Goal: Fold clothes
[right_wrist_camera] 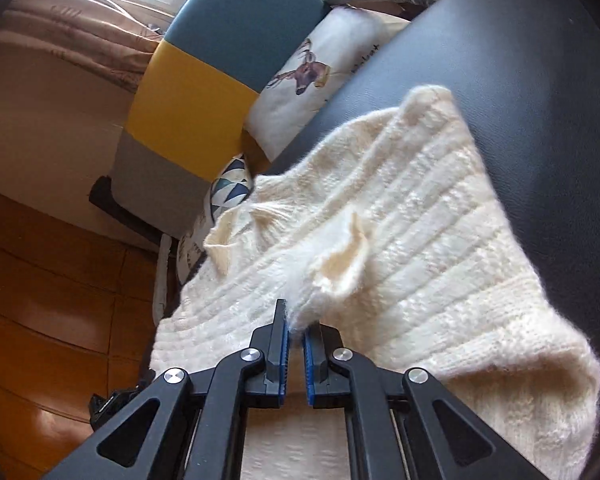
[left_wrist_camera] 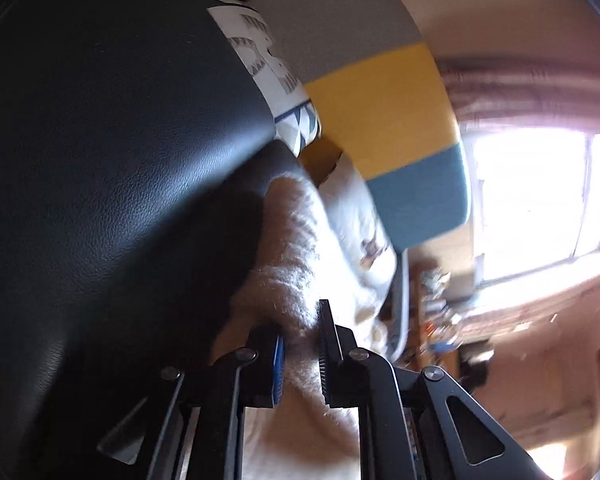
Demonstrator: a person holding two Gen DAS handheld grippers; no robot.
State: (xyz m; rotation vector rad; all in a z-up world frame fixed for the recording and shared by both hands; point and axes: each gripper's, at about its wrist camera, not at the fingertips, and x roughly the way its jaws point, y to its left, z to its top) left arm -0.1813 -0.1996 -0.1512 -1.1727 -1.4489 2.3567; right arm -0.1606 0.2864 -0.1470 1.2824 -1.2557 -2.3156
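Note:
A cream fuzzy knit sweater (right_wrist_camera: 412,232) lies spread on a black leather seat (right_wrist_camera: 520,80). My right gripper (right_wrist_camera: 296,328) is shut on a pinched fold of the sweater near its near edge, with the knit bunched up just ahead of the jaws. In the left wrist view my left gripper (left_wrist_camera: 302,340) is shut on a thick wad of the same sweater (left_wrist_camera: 288,264), held beside the black seat (left_wrist_camera: 100,160). The cloth runs on under both grippers.
A chair back in grey, yellow and teal bands (right_wrist_camera: 196,92) stands behind the seat, with printed cushions (right_wrist_camera: 312,80) against it. The wooden floor (right_wrist_camera: 52,300) lies to the left. A bright window (left_wrist_camera: 540,200) and a cluttered shelf (left_wrist_camera: 440,304) show in the left wrist view.

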